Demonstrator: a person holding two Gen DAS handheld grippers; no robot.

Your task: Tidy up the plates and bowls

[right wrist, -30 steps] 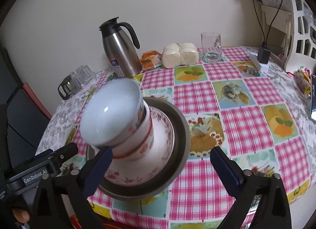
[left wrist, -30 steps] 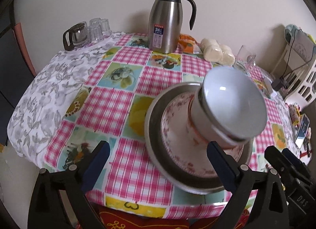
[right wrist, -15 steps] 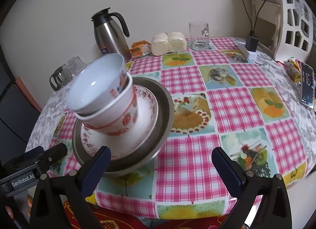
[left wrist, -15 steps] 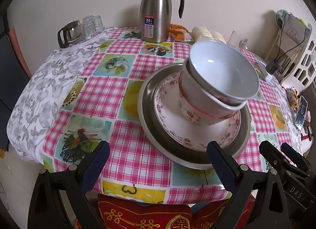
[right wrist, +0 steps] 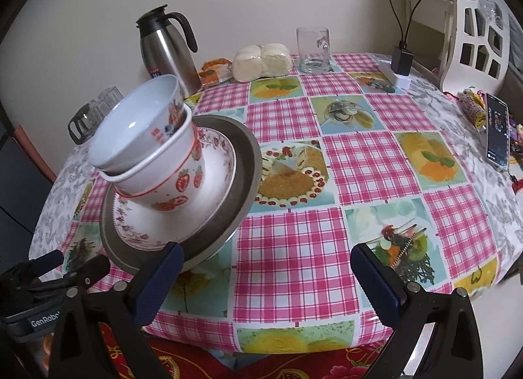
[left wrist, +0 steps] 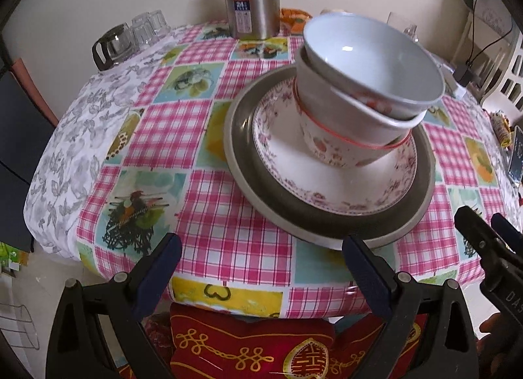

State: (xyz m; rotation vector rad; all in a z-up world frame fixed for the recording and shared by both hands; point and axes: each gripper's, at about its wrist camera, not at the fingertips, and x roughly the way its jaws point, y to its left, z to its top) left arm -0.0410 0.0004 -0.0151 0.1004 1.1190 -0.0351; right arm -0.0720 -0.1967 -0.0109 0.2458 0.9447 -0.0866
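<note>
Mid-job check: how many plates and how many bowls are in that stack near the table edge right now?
Plates: 2, a grey plate with a floral plate on it.
Bowls: 2, a strawberry bowl with a white bowl nested inside.
Total: 4 pieces in one stack.

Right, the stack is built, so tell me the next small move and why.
Probably draw both claws straight back, or stop. The white bowl sits nested in the strawberry-patterned bowl on the floral plate, itself on the grey plate. The left claw and right claw are both open and hold nothing.
</note>
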